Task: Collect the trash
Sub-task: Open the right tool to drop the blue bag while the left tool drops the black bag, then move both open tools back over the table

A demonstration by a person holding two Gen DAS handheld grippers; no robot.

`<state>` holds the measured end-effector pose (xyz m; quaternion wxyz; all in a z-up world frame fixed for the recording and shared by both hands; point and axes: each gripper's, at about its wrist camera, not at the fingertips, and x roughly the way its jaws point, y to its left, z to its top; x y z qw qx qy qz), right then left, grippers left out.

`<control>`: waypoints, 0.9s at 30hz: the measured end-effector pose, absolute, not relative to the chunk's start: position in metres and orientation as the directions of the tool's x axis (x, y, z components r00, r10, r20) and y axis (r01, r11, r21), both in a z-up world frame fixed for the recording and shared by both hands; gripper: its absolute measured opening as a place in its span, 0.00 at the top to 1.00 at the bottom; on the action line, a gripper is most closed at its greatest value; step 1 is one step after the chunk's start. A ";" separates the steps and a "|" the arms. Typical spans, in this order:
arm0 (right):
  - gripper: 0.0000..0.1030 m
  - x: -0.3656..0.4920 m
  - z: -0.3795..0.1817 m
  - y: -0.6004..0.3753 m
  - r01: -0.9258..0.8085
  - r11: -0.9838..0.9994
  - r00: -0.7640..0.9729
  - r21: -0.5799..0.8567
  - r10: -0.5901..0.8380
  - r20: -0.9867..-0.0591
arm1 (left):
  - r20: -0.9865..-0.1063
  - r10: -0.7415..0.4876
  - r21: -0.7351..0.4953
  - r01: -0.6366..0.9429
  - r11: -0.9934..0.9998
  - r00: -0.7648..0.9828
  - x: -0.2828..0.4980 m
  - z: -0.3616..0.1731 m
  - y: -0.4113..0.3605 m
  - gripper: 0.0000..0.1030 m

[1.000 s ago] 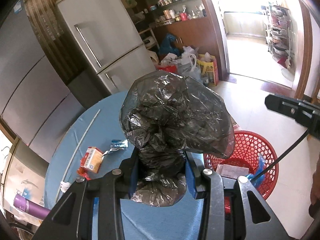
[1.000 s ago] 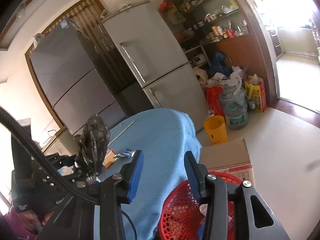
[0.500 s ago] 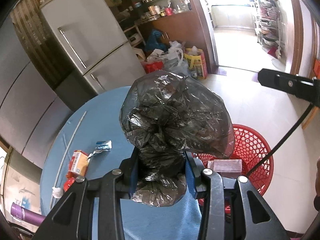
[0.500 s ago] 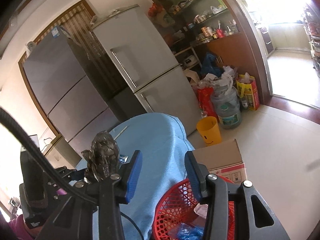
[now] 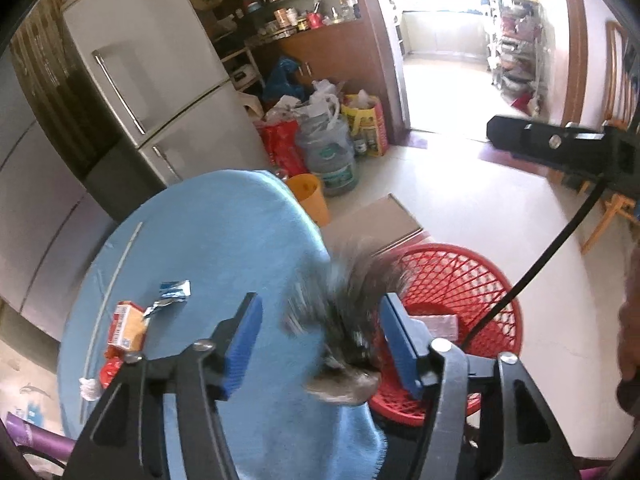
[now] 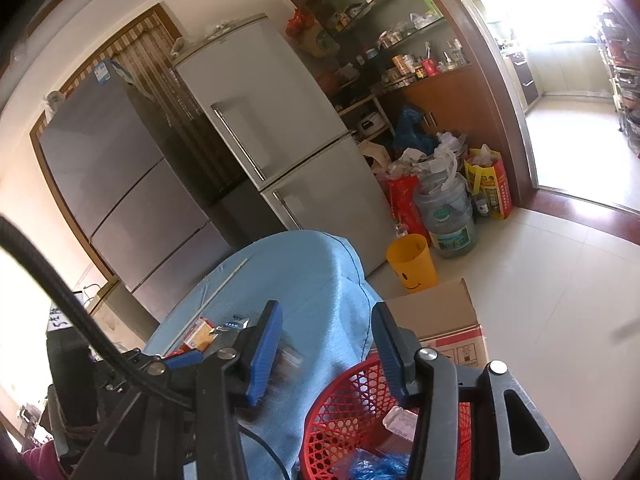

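Note:
My left gripper (image 5: 320,340) is open. A crumpled grey plastic bag (image 5: 352,312), blurred by motion, is dropping between its fingers toward the red basket (image 5: 472,280) beside the blue-clothed round table (image 5: 224,240). An orange carton (image 5: 128,326) and a blue-silver wrapper (image 5: 172,294) lie on the table's left. My right gripper (image 6: 326,344) is open and empty above the table edge and the red basket (image 6: 344,412), which holds blue plastic (image 6: 372,466) and a white packet (image 6: 400,420).
A cardboard box (image 6: 440,320) and a yellow bucket (image 6: 412,264) stand on the floor past the basket. Two fridges (image 6: 260,120) line the wall. Bags and a water jug (image 6: 448,216) crowd the cabinet corner. A thin white stick (image 5: 116,264) lies on the table.
My left gripper has opened and let go of the grey bag, which is falling toward the red basket. Both grippers swung slightly right.

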<state>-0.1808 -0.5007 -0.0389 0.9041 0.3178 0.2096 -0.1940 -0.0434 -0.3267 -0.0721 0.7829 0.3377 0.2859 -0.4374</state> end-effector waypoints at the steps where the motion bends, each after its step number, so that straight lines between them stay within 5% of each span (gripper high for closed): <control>1: 0.51 -0.181 -0.039 -0.499 0.485 0.723 0.836 0.492 -0.218 -0.504 | -0.745 -0.497 0.268 0.882 0.389 0.445 -0.042 -0.072 -0.326 0.39; 11: 0.51 -0.171 -0.045 -0.493 0.471 0.733 0.831 0.490 -0.183 -0.526 | -0.775 -0.441 0.217 0.846 0.486 0.452 -0.013 -0.089 -0.280 0.38; 27: 0.51 -0.089 -0.082 -0.426 0.375 0.821 0.750 0.431 0.006 -0.662 | -0.774 -0.169 0.198 0.487 0.851 0.610 0.097 -0.133 -0.067 0.37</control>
